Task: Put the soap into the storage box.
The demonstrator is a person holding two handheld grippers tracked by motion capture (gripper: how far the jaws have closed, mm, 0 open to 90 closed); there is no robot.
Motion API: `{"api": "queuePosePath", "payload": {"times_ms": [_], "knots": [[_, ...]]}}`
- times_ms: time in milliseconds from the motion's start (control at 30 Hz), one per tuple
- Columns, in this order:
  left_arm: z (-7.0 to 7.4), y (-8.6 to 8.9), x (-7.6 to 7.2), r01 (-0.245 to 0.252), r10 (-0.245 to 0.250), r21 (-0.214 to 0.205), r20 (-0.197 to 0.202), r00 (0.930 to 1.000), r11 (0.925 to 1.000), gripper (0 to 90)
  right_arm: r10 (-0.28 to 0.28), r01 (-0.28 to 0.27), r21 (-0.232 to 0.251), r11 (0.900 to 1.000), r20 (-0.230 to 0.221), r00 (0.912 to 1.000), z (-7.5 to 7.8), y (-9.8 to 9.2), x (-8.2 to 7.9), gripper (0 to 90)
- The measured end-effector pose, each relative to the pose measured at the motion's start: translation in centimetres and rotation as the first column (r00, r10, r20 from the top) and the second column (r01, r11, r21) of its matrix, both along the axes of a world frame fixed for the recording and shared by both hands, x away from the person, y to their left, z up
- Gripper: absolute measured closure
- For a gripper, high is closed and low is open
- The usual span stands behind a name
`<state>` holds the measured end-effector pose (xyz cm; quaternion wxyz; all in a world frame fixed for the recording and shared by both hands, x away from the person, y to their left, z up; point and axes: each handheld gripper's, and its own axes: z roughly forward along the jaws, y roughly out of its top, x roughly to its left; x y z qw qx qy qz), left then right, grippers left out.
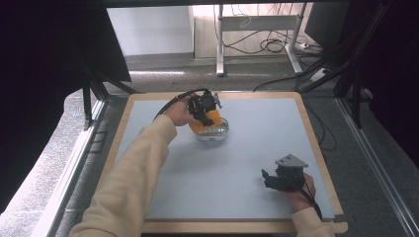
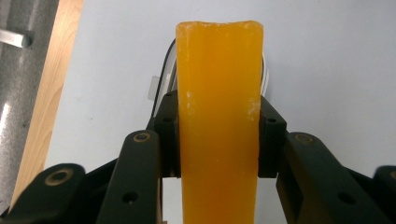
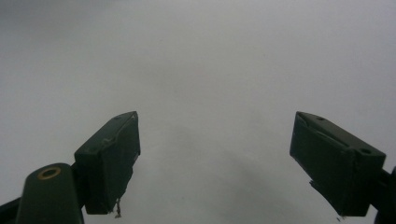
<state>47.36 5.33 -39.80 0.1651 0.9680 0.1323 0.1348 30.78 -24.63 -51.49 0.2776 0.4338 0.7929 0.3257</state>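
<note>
High view: your left gripper [image 1: 210, 114] has its jaws clamped on an orange block [image 2: 219, 121], held over a metal bowl [image 1: 215, 132] far-centre on the worktop [image 1: 257, 143]. Your right gripper [image 1: 271, 178] rests near-right, jaws apart, nothing between them.

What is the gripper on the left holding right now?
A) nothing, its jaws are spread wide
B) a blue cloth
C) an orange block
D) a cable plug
C: in the left gripper view the left gripper is clamped on both sides of an orange block.
</note>
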Motion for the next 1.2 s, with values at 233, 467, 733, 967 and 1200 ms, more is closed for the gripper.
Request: {"api": "queuePosePath", "payload": {"times_ms": [233,467,733,967,1200], "knots": [[-0.2,-0.8,0.6,0.054,-0.054,0.02,-0.004,0.9985,0.9983,62.2,-0.007,0.007,0.003,1.0,0.005,1.0,0.1,-0.1,0.0,16.5],[-1.1,-2.1,1.4,0.096,-0.096,0.075,-0.009,0.9954,0.9926,62.2,-0.006,0.006,-0.003,1.0,0.001,1.0,0.1,-0.1,0.0,16.4],[-1.7,-3.0,2.2,0.119,-0.116,0.083,-0.03,0.9927,0.9894,62.2,-0.007,0.007,-0.007,1.0,-0.001,1.0,0.0,-0.1,0.1,16.4],[-2.1,-2.9,2.4,0.128,-0.125,0.094,-0.04,0.9914,0.9872,62.2,-0.004,0.004,-0.007,1.0,0.002,1.0,0.1,0.0,0.0,16.5],[-2.7,-3.1,2.4,0.126,-0.123,0.088,-0.049,0.9913,0.9881,62.1,0.003,-0.003,-0.012,0.9999,-0.001,1.0,0.0,0.1,-0.1,16.4]]}}
